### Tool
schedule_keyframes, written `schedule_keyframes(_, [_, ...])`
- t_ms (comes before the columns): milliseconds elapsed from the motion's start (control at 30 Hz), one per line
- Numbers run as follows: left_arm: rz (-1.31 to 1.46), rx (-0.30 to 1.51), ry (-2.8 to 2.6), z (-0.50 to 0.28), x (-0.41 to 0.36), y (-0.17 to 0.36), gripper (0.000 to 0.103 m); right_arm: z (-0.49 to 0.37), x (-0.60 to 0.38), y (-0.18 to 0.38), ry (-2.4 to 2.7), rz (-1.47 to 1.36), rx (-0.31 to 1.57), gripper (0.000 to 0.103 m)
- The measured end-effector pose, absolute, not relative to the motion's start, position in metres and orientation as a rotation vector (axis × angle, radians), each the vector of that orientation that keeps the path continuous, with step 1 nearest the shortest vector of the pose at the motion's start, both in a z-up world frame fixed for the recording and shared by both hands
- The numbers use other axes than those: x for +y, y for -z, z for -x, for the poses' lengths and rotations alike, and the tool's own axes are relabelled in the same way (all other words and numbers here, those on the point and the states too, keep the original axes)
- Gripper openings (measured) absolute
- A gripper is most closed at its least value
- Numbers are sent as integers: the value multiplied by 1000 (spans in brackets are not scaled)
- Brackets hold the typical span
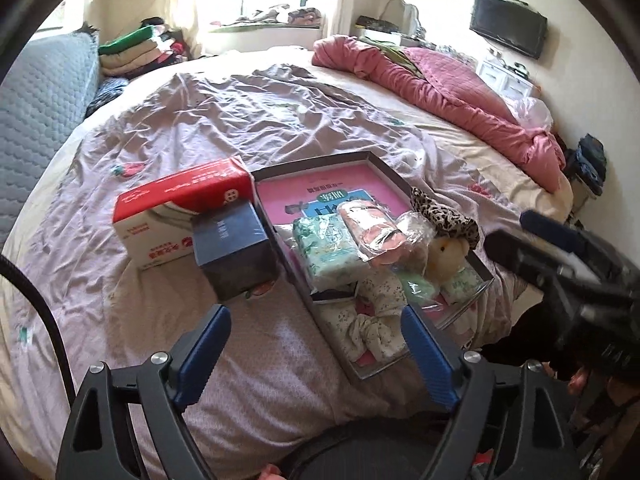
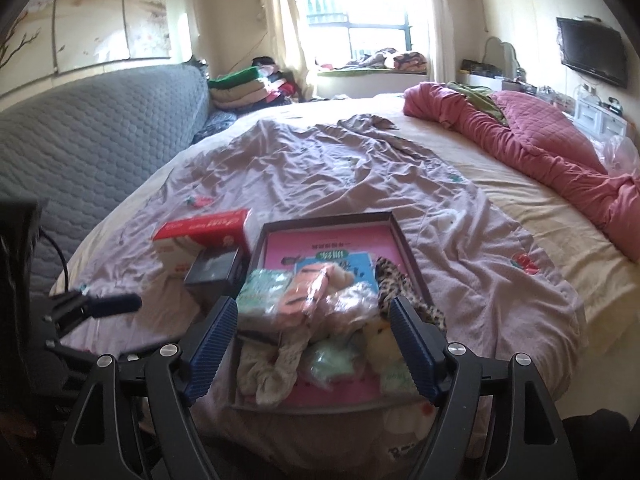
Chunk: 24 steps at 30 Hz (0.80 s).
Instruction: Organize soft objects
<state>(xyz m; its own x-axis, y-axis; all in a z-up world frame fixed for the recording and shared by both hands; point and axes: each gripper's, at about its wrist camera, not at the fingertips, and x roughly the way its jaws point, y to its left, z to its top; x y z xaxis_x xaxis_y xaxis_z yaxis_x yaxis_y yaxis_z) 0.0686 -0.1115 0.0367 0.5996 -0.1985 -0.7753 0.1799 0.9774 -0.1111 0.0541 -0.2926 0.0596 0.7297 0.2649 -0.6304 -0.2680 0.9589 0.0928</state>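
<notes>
Closest to my left wrist camera, the left gripper (image 1: 316,328) hung with its jaws spread wide and nothing between them, its blue fingers (image 1: 202,356) above the lilac sheet (image 1: 248,120) near the edge of the bed. Just ahead lay the shallow grey tray (image 1: 300,280) with its pink printed bottom, and the soft things sat piled in its near end: a floral cloth (image 1: 376,320) bunched at the near corner, a green-patterned tissue pack (image 1: 324,252), a peach item in clear wrap (image 1: 372,232), a small cream plush toy (image 1: 444,256) and a leopard-print scrunchie (image 1: 444,212) against the right wall. Beside the tray's left wall stood a dark blue box (image 1: 232,248), touching a red and white carton (image 1: 176,216) behind it. From my right wrist camera, the right gripper (image 2: 312,340) also stood wide open and empty, hovering over the near end of the tray with the floral cloth and plush toy between and below its fingers. A rumpled pink quilt (image 1: 440,84) ran along the far right side of the bed, well apart from the tray.
</notes>
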Motion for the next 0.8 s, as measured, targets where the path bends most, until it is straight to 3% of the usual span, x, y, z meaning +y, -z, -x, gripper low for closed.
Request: schedule_keyframes(800, [84, 947, 40, -9, -102, -33, 87, 8, -296, -55, -278, -4, 687, 83])
